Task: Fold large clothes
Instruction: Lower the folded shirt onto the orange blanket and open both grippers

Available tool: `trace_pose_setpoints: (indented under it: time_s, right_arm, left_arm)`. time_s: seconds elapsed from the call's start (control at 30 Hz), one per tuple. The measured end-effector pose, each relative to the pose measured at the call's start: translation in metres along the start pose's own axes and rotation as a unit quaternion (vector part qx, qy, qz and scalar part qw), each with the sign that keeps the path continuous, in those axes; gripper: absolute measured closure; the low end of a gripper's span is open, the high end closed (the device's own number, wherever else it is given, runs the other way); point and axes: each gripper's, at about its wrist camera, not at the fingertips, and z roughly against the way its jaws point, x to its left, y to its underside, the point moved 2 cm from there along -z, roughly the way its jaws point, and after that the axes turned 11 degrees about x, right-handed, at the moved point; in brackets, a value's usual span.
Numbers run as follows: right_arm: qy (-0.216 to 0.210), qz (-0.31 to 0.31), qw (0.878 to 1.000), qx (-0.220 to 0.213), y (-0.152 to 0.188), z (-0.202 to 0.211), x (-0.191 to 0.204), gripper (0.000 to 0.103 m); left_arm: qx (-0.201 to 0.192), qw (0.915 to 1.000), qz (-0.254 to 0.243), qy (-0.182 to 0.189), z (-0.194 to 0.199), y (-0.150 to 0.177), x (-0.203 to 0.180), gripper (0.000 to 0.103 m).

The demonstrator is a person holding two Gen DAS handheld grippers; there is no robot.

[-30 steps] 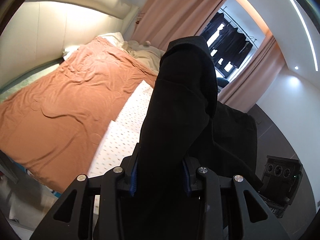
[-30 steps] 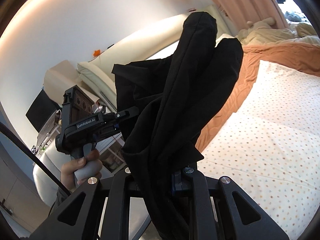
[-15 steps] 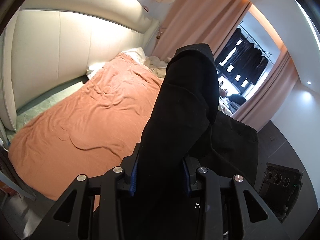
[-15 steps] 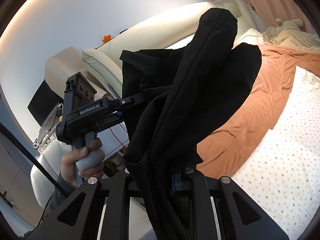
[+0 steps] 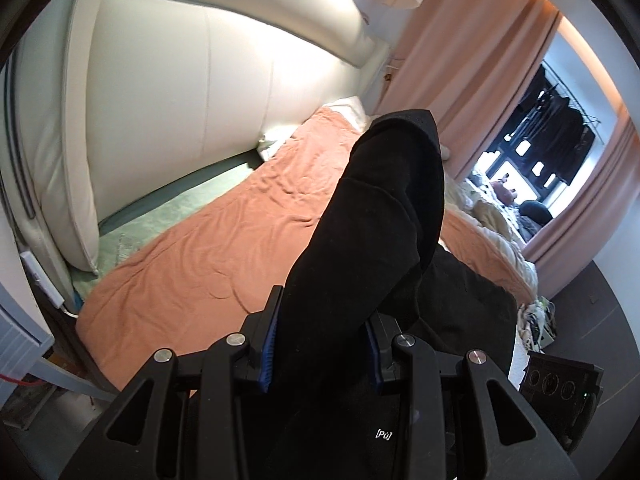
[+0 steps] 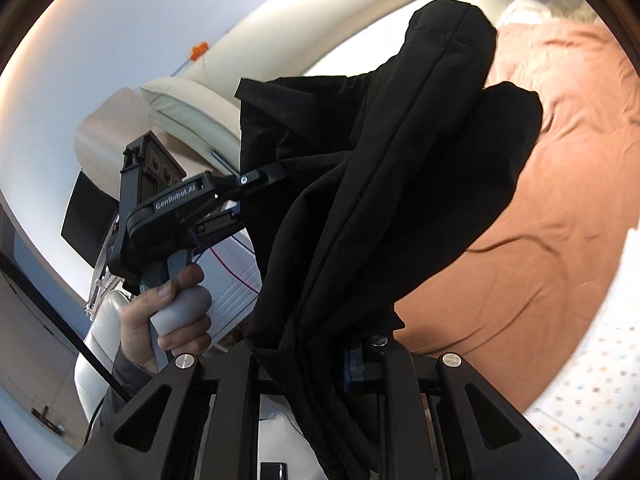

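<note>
The left gripper [image 5: 320, 340] is clamped on a thick bunch of the black garment [image 5: 384, 240], which hides the fingertips. The right gripper [image 6: 316, 364] is closed tight on another fold; its left pad is covered by cloth. The garment hangs between both, above the near edge of the bed's orange blanket [image 5: 208, 264]. A hand [image 6: 168, 320] holds the left gripper's handle.

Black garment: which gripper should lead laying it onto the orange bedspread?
Left, probably. The left gripper faces the orange bedspread squarely; the right gripper looks across the black garment.
</note>
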Motion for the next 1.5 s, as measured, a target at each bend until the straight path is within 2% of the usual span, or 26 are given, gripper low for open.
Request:
trace_pose_setpoints:
  time_s: [0.4,0.53,0.67,0.73,0.77,0.8,0.83,0.9,1.0,1.2,1.3,1.4,1.47,1.5]
  right_arm:
    - [-0.013,-0.071,0.997,0.038,-0.012,-0.058,-0.075,0.09]
    - [-0.007,-0.095,0.995,0.031,-0.016,-0.062,-0.103,0.09]
    - [0.013,-0.11,0.994,0.025,-0.012,-0.065,-0.121,0.09]
    - [0.026,-0.121,0.992,0.028,-0.006,-0.068,-0.132,0.09]
    - [0.035,-0.126,0.991,0.032,-0.004,-0.072,-0.138,0.09]
    - [0.051,-0.132,0.989,0.039,-0.003,-0.077,-0.144,0.09]
    - [0.067,-0.138,0.987,0.045,0.002,-0.08,-0.15,0.09]
    - [0.094,-0.161,0.98,0.065,0.007,-0.087,-0.168,0.09]
    - [0.07,-0.179,0.978,0.075,0.015,-0.092,-0.178,0.09]
    - [0.082,-0.155,0.98,0.089,0.02,-0.092,-0.162,0.09]
    - [0.099,-0.14,0.981,0.094,0.02,-0.089,-0.16,0.086]
    - [0.128,-0.141,0.977,0.093,0.025,-0.084,-0.16,0.079]
    - [0.154,-0.16,0.972,0.082,0.018,-0.076,-0.169,0.062]
    - [0.167,-0.17,0.968,0.075,0.021,-0.063,-0.177,0.06]
  left_arm:
    - [0.033,0.9987,0.02,-0.032,-0.094,-0.03,0.029,0.068]
    - [0.038,0.997,0.019,-0.065,-0.118,-0.038,0.025,0.068]
    - [0.043,0.9947,0.014,-0.093,-0.121,-0.049,0.024,0.068]
    - [0.027,0.9952,0.009,-0.094,-0.112,-0.05,0.026,0.062]
    - [0.027,0.9955,0.012,-0.091,-0.107,-0.048,0.027,0.056]
    - [0.03,0.996,0.012,-0.084,-0.103,-0.043,0.029,0.032]
    - [0.029,0.996,0.011,-0.083,-0.098,-0.036,0.031,0.015]
    - [0.02,0.9961,0.004,-0.086,-0.089,-0.02,0.037,0.015]
    - [0.022,0.9956,0.012,-0.09,-0.079,0.006,0.052,0.015]
    - [0.017,0.996,0.046,-0.074,-0.065,0.055,0.084,0.015]
    - [0.02,0.9954,0.051,-0.078,-0.064,0.07,0.094,0.015]
    - [0.024,0.9945,0.052,-0.087,-0.063,0.083,0.1,0.015]
    - [0.025,0.9945,0.059,-0.082,-0.064,0.09,0.101,0.015]
    - [0.026,0.9945,0.059,-0.082,-0.065,0.093,0.099,0.015]
